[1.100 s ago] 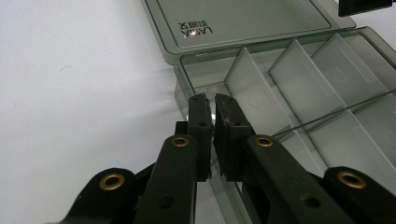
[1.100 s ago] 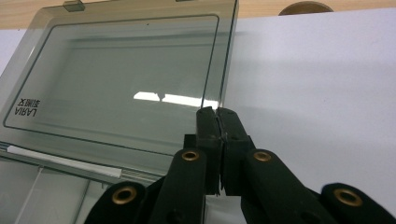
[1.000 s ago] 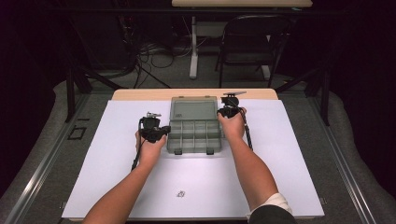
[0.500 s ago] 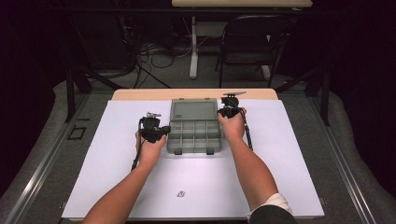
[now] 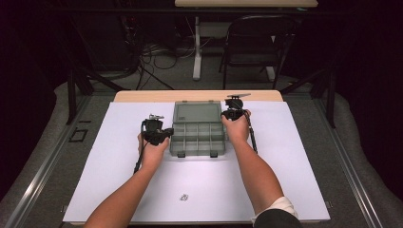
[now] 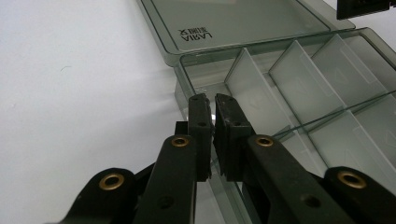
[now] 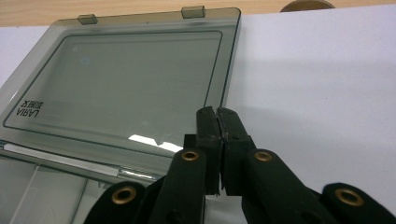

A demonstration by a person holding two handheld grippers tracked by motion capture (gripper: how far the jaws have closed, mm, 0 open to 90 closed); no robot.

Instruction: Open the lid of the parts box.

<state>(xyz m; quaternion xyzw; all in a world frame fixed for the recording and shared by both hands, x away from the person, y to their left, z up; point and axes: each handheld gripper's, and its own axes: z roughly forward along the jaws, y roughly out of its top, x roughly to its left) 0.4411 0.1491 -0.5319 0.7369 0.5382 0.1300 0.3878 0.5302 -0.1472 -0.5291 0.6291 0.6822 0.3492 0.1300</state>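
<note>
A grey see-through compartment box (image 5: 197,140) lies open in the middle of the white table sheet, its lid (image 5: 192,113) folded flat behind it. My left gripper (image 5: 165,134) is at the tray's left side. In the left gripper view its jaws (image 6: 213,100) are closed on the tray's left wall (image 6: 183,95) beside the empty compartments (image 6: 299,70). My right gripper (image 5: 229,114) is at the lid's right edge. There its jaws (image 7: 216,112) are pressed together over the lid's rim (image 7: 224,70); I cannot tell if the rim is pinched.
A small dark item (image 5: 184,196) lies on the white sheet (image 5: 285,180) near the front edge. A strip of wooden tabletop (image 5: 142,96) shows behind the sheet. Beyond the table are a folding chair (image 5: 256,42) and cables (image 5: 152,57) on the floor.
</note>
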